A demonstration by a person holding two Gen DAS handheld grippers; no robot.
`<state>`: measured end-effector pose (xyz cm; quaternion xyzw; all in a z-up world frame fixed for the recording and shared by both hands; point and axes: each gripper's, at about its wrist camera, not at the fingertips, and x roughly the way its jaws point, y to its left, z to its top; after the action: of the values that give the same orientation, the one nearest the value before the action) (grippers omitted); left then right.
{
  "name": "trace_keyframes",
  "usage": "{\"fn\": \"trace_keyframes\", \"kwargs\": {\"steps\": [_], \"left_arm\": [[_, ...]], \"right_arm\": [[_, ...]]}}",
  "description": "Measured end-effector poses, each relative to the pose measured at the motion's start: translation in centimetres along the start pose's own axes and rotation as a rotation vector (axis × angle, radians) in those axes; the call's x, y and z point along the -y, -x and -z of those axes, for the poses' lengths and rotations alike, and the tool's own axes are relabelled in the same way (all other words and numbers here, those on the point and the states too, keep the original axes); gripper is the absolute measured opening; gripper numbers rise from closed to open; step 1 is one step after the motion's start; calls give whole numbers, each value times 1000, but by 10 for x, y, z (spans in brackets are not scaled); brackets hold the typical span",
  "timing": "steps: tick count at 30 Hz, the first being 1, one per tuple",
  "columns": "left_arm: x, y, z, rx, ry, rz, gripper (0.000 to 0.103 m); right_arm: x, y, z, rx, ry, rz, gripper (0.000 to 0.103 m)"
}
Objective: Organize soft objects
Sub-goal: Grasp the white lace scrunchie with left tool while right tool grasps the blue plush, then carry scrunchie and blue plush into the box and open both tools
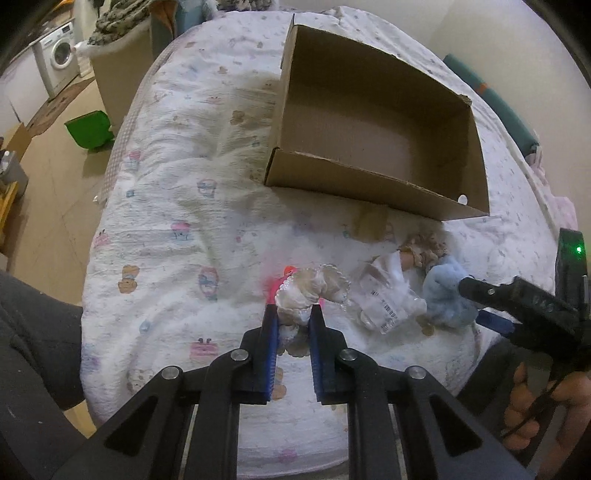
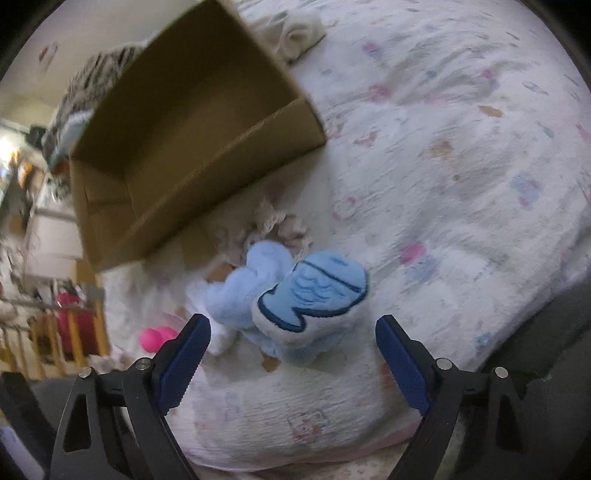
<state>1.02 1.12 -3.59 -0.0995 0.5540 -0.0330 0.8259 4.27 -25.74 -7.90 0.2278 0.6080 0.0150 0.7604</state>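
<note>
An open cardboard box (image 1: 373,125) lies on the patterned bedspread (image 1: 177,192), with nothing seen inside. My left gripper (image 1: 293,314) is shut on a cream frilly soft toy (image 1: 310,291) with a pink part behind it, near the front of the bed. To its right lie a crinkly plastic wrapper (image 1: 388,295), a doll with curly hair (image 1: 424,251) and a light blue plush (image 1: 447,295). My right gripper (image 2: 291,328) is open, its jaws on either side of the blue plush (image 2: 295,291), just short of it. The box (image 2: 192,140) stands beyond it.
The bed edge drops off at the left to a floor with a green bin (image 1: 90,129), a laundry basket (image 1: 122,70) and a washing machine (image 1: 59,55). A cream cloth (image 2: 299,33) lies behind the box. A pink ball-like part (image 2: 155,338) shows by the right gripper's left finger.
</note>
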Motion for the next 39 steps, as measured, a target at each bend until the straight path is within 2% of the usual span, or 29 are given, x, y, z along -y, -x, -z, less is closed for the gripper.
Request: {"fn": "trace_keyframes", "kwargs": {"steps": [2, 3, 5, 7, 10, 15, 18, 22, 27, 32, 39], "left_arm": [[2, 1, 0, 4, -9, -3, 14], [3, 0, 1, 7, -15, -5, 14], [6, -1, 1, 11, -26, -9, 14], [8, 0, 1, 18, -36, -13, 14], [9, 1, 1, 22, -40, -19, 14], [4, 5, -1, 36, -21, -27, 14], [2, 12, -3, 46, -16, -37, 14], [6, 31, -13, 88, -26, -37, 14], [11, 60, -36, 162, -43, -30, 14], [17, 75, -64, 210, -57, -32, 14], [28, 70, -97, 226, -88, -39, 14]], "right_arm": [[-6, -5, -1, 5, 36, 28, 81], [-8, -7, -1, 3, 42, 30, 78], [-9, -9, -1, 1, 51, 29, 53], [-9, -11, 1, -4, 52, 23, 37], [-8, -1, 5, 17, 63, 2, 28], [-17, 24, 10, 62, 108, -50, 25], [-25, 47, 12, 118, 154, -81, 25], [-30, 84, 10, 221, 203, -147, 25], [-32, 116, -6, 290, 192, -234, 25], [-45, 127, -24, 322, 204, -260, 25], [-58, 131, -43, 344, 230, -254, 25]]}}
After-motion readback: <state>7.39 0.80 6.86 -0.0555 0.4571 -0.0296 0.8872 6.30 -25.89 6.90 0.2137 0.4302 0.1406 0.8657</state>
